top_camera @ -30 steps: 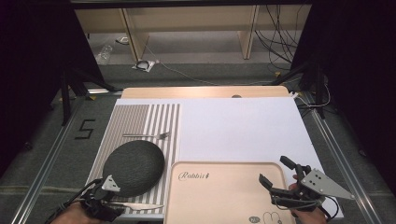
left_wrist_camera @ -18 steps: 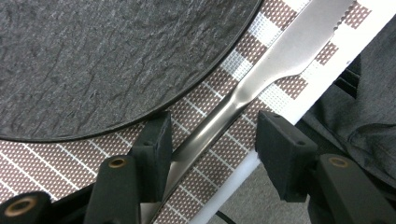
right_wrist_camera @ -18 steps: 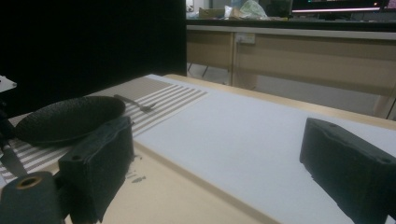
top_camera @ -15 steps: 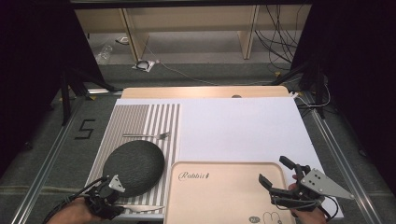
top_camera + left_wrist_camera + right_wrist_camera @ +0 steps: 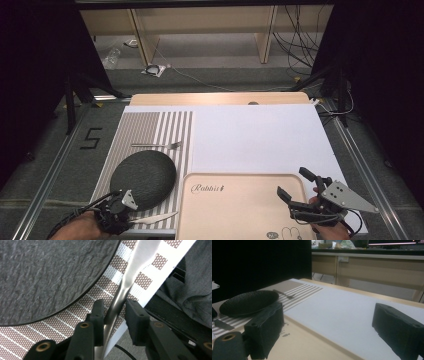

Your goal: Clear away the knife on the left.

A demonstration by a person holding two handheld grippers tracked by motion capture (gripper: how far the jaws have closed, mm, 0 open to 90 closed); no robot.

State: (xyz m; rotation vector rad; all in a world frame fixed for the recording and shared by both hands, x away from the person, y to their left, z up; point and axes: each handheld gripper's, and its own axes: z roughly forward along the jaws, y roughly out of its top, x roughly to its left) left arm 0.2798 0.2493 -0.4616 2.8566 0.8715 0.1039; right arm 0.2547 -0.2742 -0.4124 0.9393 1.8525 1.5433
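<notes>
A silver knife (image 5: 152,218) lies on the striped placemat (image 5: 150,127) near the front edge, just below a dark round slate plate (image 5: 142,179). My left gripper (image 5: 129,215) sits at the knife's handle end. In the left gripper view its jaws press close on both sides of the knife (image 5: 140,260) handle, left gripper (image 5: 113,306) shut on it, with the plate (image 5: 50,272) beside. My right gripper (image 5: 291,181) hovers open over the right side of the wooden tray (image 5: 240,200), nothing between its fingers (image 5: 267,327).
A fork (image 5: 155,145) lies on the placemat beyond the plate. A white sheet (image 5: 255,135) covers the table's middle and right. From the right gripper view I see the plate (image 5: 249,302), fork (image 5: 283,294) and tray (image 5: 312,347).
My left gripper has edged slightly right onto the knife's handle. The right gripper has stayed in place.
</notes>
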